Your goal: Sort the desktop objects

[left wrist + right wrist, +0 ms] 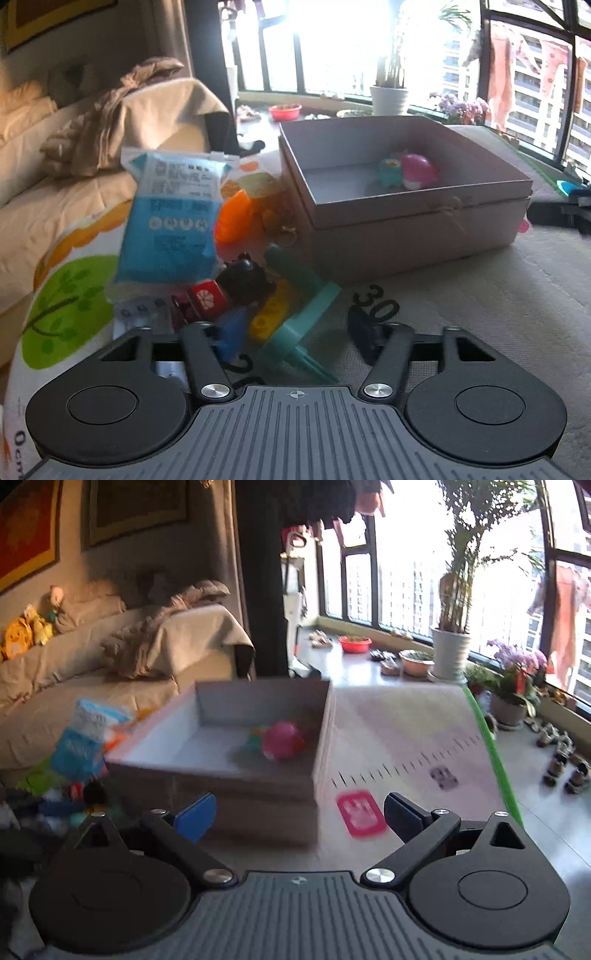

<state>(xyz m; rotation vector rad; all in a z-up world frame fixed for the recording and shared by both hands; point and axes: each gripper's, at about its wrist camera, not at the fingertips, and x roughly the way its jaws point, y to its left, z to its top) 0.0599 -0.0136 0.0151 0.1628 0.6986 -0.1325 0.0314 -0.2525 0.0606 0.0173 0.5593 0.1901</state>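
An open pink-grey cardboard box (413, 218) stands on the mat; inside lie a pink toy (419, 171) and a teal toy (390, 172). Left of it is a pile: a blue packet (171, 218), an orange toy (234, 218), a black figure (245, 278), a red block (207, 301), a yellow brick (269, 315) and a teal plastic piece (299, 317). My left gripper (295, 332) is open, its fingers around the teal piece and yellow brick. My right gripper (301, 812) is open and empty before the box (258, 775), where the pink toy (282, 740) shows.
A grey measuring mat (461, 314) covers the table. A pink card (362, 814) lies right of the box. A sofa with blankets (110, 664) is behind on the left. A windowsill with plant pots (450, 650) runs along the back right.
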